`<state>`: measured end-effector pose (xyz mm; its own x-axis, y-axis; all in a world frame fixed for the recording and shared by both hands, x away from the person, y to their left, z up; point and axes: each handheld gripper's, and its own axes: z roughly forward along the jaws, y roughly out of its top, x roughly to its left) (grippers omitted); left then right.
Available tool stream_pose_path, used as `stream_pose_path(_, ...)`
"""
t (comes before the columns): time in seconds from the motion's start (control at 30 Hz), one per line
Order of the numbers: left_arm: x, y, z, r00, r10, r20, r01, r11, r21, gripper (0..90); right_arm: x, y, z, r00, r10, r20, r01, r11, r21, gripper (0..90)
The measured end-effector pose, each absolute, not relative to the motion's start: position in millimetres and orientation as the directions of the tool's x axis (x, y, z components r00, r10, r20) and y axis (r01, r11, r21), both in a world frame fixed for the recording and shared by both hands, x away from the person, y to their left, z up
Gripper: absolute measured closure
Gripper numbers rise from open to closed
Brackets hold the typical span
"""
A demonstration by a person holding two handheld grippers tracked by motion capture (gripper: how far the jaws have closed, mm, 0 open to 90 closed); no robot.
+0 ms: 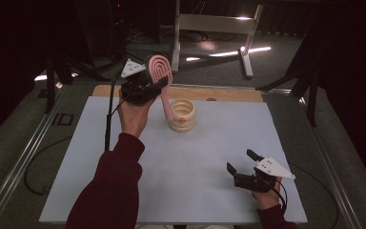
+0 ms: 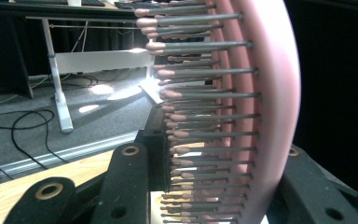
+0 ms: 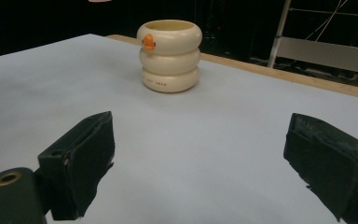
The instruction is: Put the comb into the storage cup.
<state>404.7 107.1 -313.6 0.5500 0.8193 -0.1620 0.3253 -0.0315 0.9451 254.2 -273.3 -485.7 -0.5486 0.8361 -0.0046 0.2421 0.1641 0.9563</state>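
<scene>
clamping down hard, the left gripper [image 1: 153, 86] has its jaws pressed on the head of the pink hairbrush [image 1: 160, 71], lifted off the table at the far left of the white mat [image 1: 100, 167]. in the left gripper view the brush [image 2: 265, 93] stands between the two black jaws, its pink back curving up on the right and rows of grey bristles with pink tips pointing left. from above, the brush head rises over the gripper while the thin pink handle hangs down, its end right at the rim of the cream ringed cup [image 1: 182, 115]; whether it touches the cup cannot be told.

that cup sits near the middle back of the mat, three stacked rings with a small orange mark on its side. the right gripper view looks straight at it [image 3: 169, 55], standing upright and well away.

over to the right gripper [image 1: 242, 168]: resting low at the near right of the mat, jaws spread wide with nothing between them, bare mat showing in the gap. a dark red sleeve [image 1: 112, 191] runs up the left forearm.
</scene>
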Motion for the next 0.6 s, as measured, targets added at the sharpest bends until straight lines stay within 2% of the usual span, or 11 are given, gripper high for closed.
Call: stream_pose_path(0.6,417,103,-322,0.523,0.831,-0.192,0.344,0.001,0.939,64.5,254,-274,-485,-0.546,0.838,0.001,0.240,0.156,0.958,9.1)
